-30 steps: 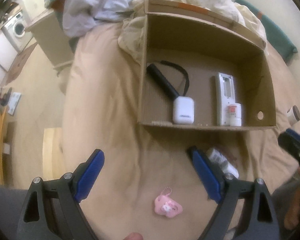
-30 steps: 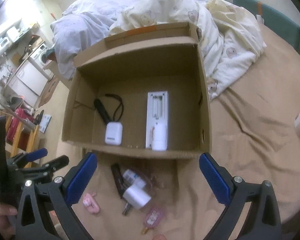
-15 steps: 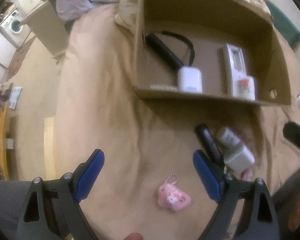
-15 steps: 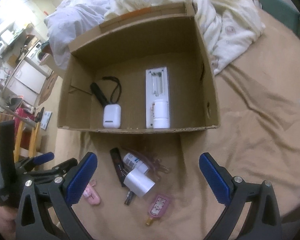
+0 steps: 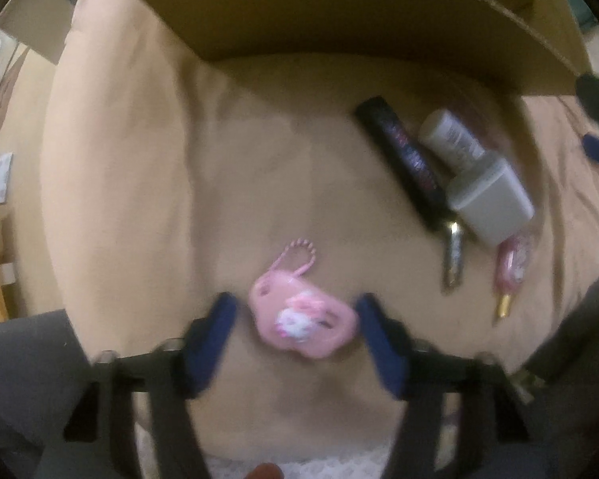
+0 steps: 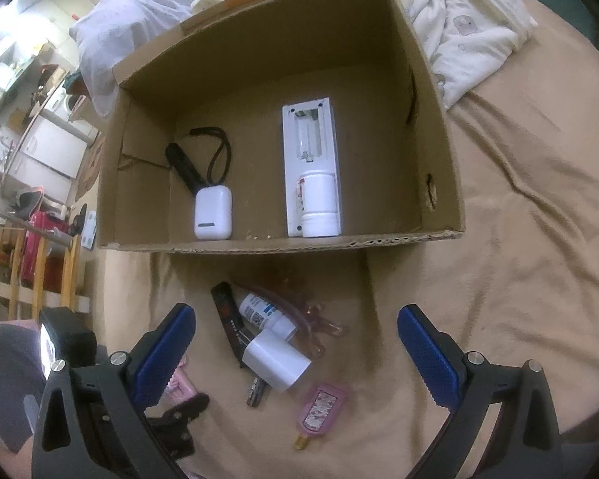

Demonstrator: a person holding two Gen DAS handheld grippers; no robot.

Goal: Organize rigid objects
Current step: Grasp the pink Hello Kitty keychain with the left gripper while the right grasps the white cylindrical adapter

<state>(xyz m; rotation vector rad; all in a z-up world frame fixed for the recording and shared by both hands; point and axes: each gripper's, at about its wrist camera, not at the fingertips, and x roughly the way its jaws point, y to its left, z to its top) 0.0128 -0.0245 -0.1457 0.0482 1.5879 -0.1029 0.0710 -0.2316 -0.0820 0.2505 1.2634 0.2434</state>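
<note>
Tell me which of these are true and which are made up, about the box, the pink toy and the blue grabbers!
1. The cardboard box is empty. False: it holds a white case, a black stick with a strap, a white remote and a white bottle.
2. The pink charm lies between the fingers of the left gripper. True; the jaws are closing around it.
3. The right gripper is holding the white charger. False: its jaws are wide open, holding nothing.
4. The pink charm is inside the box. False: it lies on the tan sheet outside.
5. A battery lies by the white charger. True.
</note>
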